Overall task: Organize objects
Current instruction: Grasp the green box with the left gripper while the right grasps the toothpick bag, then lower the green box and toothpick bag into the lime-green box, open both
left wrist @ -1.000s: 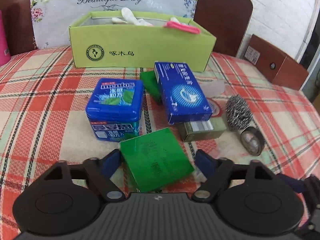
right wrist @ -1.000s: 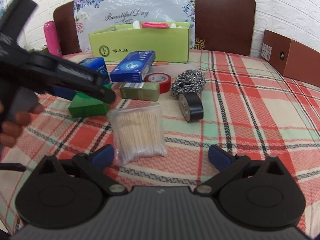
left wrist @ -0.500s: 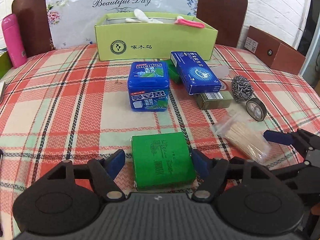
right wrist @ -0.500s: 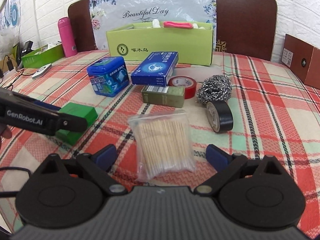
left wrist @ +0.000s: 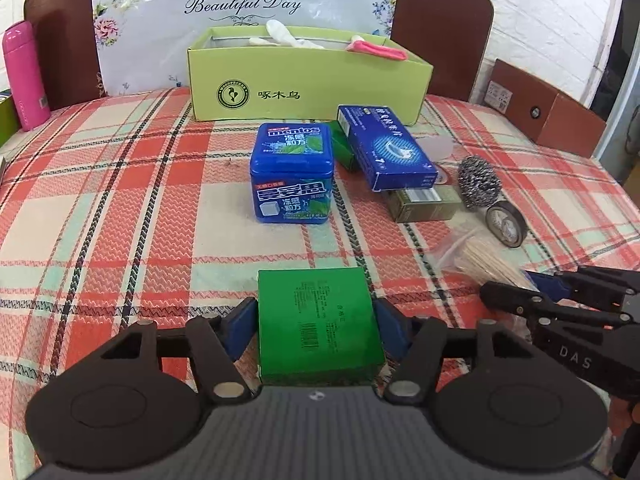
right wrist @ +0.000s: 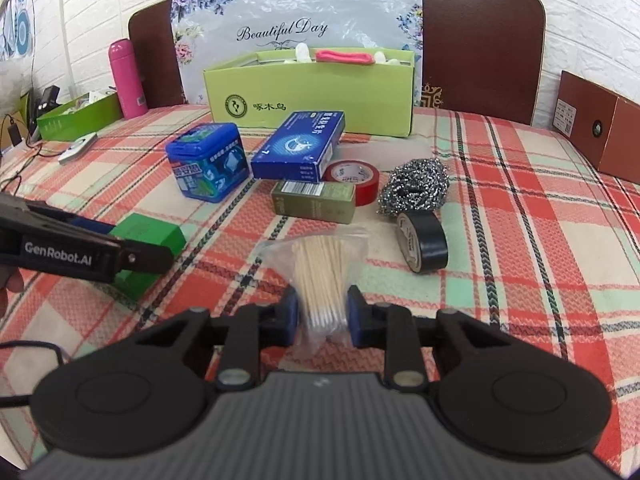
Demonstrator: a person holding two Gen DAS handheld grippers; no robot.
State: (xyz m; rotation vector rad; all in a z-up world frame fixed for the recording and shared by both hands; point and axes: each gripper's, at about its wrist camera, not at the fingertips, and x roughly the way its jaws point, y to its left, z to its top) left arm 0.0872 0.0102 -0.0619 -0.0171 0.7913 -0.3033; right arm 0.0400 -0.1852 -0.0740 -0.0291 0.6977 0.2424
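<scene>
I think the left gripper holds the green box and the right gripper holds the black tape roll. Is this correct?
Only the second part is wrong. The right gripper is closed on the bag of cotton swabs, as the right wrist view shows; the black tape roll lies free on the table. The left gripper does hold the green box.

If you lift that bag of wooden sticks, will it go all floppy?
Probably a little: the bag of wooden sticks is thin clear plastic, so its loose edges may sag. The bundled sticks look stiff and light. The right gripper squeezes only one end, so the far end might droop.
</scene>
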